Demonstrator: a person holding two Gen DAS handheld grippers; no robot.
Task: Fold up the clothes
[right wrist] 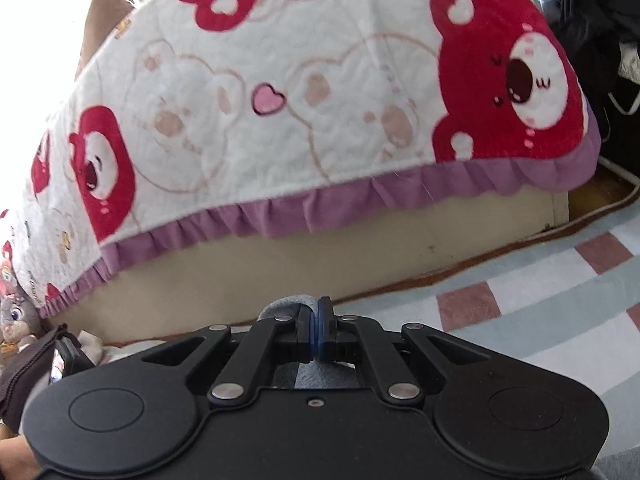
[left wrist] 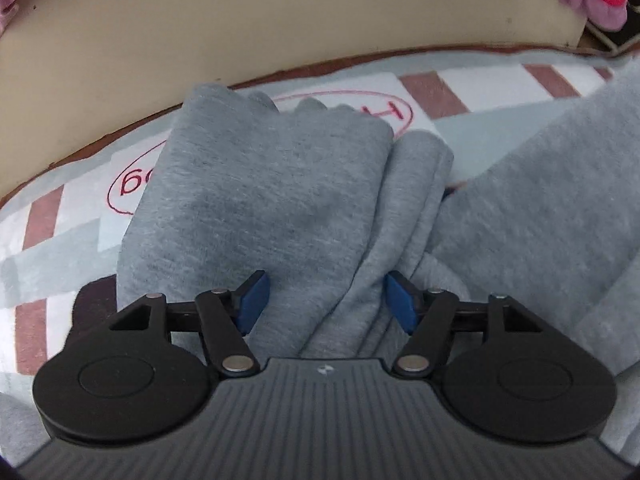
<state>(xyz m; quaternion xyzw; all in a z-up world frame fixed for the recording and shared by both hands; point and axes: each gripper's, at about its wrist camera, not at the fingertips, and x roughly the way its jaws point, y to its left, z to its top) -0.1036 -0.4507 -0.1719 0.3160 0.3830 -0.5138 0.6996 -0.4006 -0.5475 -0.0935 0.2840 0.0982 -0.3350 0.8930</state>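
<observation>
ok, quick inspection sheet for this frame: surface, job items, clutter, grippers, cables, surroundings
Surface: checked rug in pale blue, white and dusty pink, with a red-outlined oval and lettering.
Job's things: grey garment, partly folded and bunched on the rug; a second grey section lies to its right.
Clutter: plush toy and a dark bag at the far left of the right wrist view.
Grippers: left gripper open, over the grey fabric; right gripper shut on a grey fabric edge.
Cables: a light cord along the floor at the bed's corner.
Surroundings: bed with a bear-print blanket, purple frill, beige base; dark clothes pile.
</observation>
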